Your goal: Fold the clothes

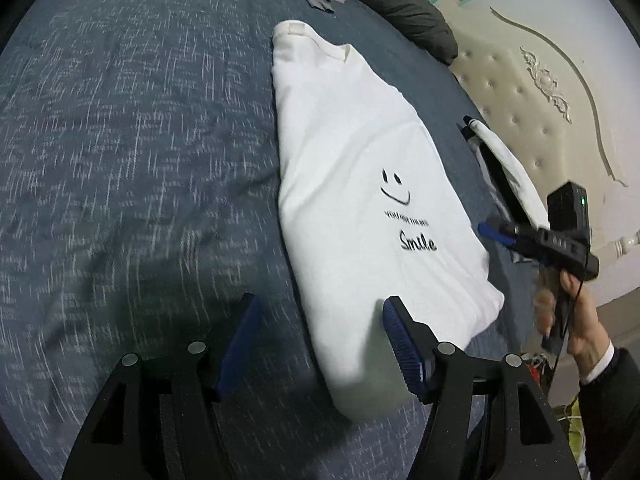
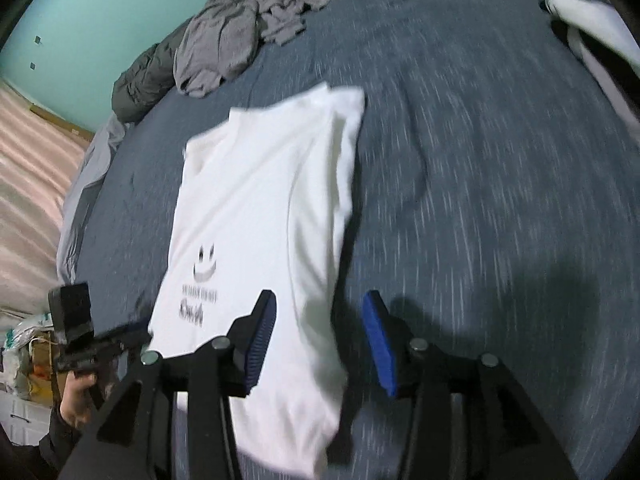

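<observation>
Blue-quilted bed bears a white shirt folded narrow lengthwise; both grippers, left and right, gape empty at its hem, so a crosswise fold seems next.

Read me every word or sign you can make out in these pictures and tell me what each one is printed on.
"Smile" – black script on the white T-shirt, below a drawn smiley face.
One small line of capitals between the face and "Smile" on the same shirt: too small and blurred to read.
In the right wrist view the shirt print is smeared by motion: unreadable.
No other text shows on the bed cover or the grippers.
</observation>
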The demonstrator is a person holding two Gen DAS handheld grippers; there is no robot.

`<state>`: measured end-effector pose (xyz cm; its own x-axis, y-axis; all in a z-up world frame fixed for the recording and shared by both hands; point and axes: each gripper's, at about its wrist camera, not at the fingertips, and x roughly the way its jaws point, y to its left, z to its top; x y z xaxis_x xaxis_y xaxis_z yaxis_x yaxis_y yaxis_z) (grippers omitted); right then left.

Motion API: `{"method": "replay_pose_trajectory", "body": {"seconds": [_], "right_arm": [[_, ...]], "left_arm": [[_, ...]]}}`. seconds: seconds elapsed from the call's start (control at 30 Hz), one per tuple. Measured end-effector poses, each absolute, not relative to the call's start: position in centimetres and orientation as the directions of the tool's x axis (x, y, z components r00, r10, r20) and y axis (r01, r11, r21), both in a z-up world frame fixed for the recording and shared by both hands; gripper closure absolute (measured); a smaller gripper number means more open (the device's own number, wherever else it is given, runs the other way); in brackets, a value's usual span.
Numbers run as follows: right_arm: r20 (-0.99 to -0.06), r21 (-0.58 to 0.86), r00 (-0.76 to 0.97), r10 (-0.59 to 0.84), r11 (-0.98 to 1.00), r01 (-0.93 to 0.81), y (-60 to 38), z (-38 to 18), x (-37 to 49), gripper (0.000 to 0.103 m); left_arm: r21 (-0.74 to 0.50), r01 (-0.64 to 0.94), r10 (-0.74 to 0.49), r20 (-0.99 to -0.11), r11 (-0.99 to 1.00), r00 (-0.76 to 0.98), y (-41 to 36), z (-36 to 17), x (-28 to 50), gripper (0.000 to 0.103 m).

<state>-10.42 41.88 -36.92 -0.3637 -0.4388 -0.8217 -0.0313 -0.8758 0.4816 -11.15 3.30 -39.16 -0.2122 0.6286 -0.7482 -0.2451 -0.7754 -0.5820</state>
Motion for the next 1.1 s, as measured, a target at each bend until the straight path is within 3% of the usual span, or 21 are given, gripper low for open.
{"method": "replay_pose_trajectory", "body": {"seconds": [0.27,0.33,0.4,0.43,0.5,0.57,0.7,0.9,0.97,1.03,1.1], "right_arm": [[-0.815,0.534,-0.304,-0.494,-0.843,-0.064,41.1,-39.2,-6.1,0.051],[-0.809,0.542,-0.312,-0.498,-0.837,-0.069,40.9,-39.4,-5.7,0.051],[-0.803,0.550,-0.320,-0.503,-0.832,-0.074,40.7,-39.6,-5.3,0.053],[-0.802,0.551,-0.324,-0.502,-0.831,-0.076,40.6,-39.6,-5.1,0.070],[-0.797,0.555,-0.331,-0.504,-0.828,-0.077,40.6,-39.6,-4.8,0.092],[-0.794,0.551,-0.345,-0.501,-0.832,-0.058,40.6,-39.2,-4.4,0.098],[-0.811,0.515,-0.344,-0.473,-0.857,-0.036,40.9,-38.8,-3.6,0.099],[-0.800,0.535,-0.351,-0.486,-0.843,-0.051,41.6,-39.1,-3.4,0.097],[-0.796,0.544,-0.357,-0.488,-0.836,-0.069,42.1,-39.1,-3.7,0.086],[-0.794,0.550,-0.355,-0.494,-0.832,-0.072,42.2,-39.2,-3.8,0.058],[-0.791,0.557,-0.349,-0.503,-0.827,-0.070,42.2,-39.5,-3.9,0.057]], "left_arm": [[-0.623,-0.224,0.660,-0.730,-0.750,-0.178,4.1,-39.6,-9.8,0.037],[-0.632,-0.231,0.671,-0.721,-0.739,-0.173,4.4,-39.6,-9.4,0.058],[-0.634,-0.243,0.676,-0.716,-0.734,-0.175,4.7,-39.5,-8.9,0.067],[-0.631,-0.250,0.675,-0.715,-0.735,-0.181,4.8,-39.2,-8.7,0.072],[-0.624,-0.265,0.674,-0.713,-0.735,-0.194,4.9,-38.5,-8.4,0.075],[-0.615,-0.281,0.672,-0.711,-0.737,-0.206,5.0,-37.8,-8.0,0.076],[-0.586,-0.320,0.657,-0.728,-0.744,-0.195,5.6,-37.3,-7.3,0.077],[-0.594,-0.283,0.650,-0.740,-0.753,-0.175,5.2,-38.4,-7.5,0.076],[-0.600,-0.269,0.651,-0.740,-0.753,-0.172,4.9,-38.6,-7.6,0.072],[-0.607,-0.254,0.652,-0.739,-0.753,-0.168,4.6,-38.8,-7.7,0.067],[-0.613,-0.240,0.653,-0.739,-0.753,-0.165,4.4,-38.9,-7.8,0.057]]}}
